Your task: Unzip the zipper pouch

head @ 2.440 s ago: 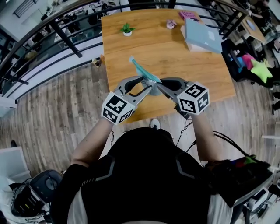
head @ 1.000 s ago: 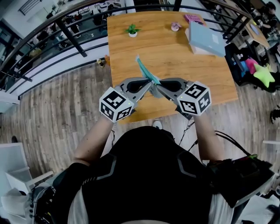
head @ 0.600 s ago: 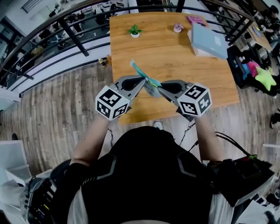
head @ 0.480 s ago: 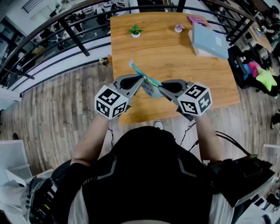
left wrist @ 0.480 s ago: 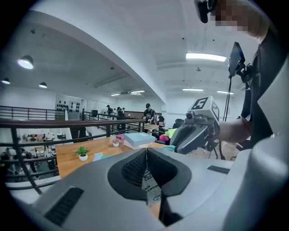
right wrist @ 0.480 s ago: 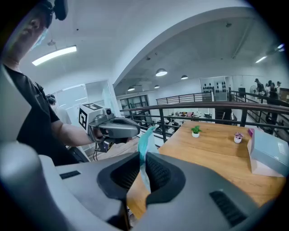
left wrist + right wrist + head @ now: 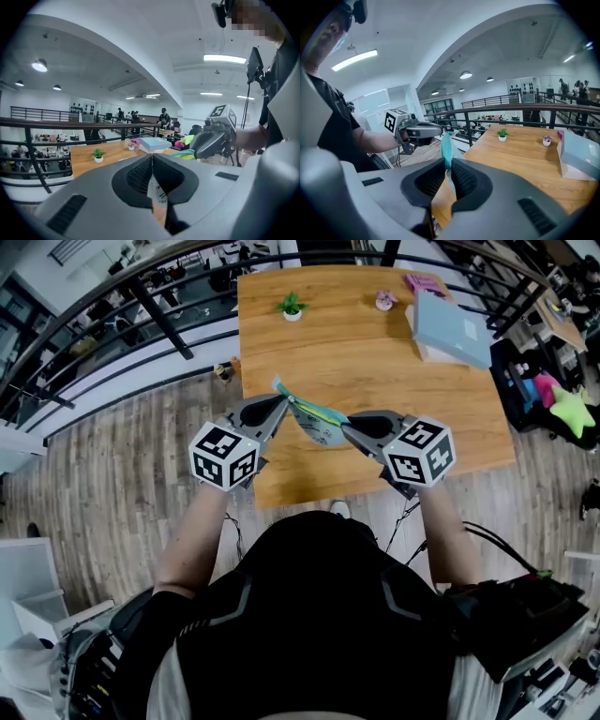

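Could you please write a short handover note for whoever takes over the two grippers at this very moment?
The left gripper is shut on a thin white tab, apparently the pouch's pull or a tag; I cannot tell which.
The right gripper is shut on the zipper pouch, teal fabric standing up between its jaws.
The pouch hangs stretched between both grippers, above the wooden table near its front edge.
Done: both grips taken.
Left: how far the zipper is open cannot be seen; check, then probably pull the tab away from the right gripper.
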A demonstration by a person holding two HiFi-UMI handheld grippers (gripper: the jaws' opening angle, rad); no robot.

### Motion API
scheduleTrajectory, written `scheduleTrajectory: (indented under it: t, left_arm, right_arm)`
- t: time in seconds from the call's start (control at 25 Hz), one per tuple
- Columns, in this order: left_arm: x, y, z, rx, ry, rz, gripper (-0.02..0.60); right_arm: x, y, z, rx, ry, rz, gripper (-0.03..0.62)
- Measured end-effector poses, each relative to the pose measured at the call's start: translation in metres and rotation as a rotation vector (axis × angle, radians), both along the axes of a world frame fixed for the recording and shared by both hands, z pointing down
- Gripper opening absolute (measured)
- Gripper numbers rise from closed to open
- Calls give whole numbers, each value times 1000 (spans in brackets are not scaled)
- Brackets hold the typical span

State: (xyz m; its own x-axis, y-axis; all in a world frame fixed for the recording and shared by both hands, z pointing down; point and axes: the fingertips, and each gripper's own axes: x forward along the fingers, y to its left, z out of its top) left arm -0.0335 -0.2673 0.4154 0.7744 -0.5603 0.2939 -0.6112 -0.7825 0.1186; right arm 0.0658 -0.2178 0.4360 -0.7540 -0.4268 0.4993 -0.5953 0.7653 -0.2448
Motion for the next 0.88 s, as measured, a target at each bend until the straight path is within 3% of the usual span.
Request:
scheduleTrajectory:
  t: [0.24,0.52,0.88]
  left_arm:
    - [-18,-17,4,-11,-5,-79,31]
    - [-22,-27,9,-16,-22,-116,31]
    - [-1,-38,37,-58,-90,-126,31]
  right_arm:
    - [15,-9,3,-7,3,33,51]
    - [29,-20,14,-29,3,46,51]
    - [51,-52,37,-30,39,71,51]
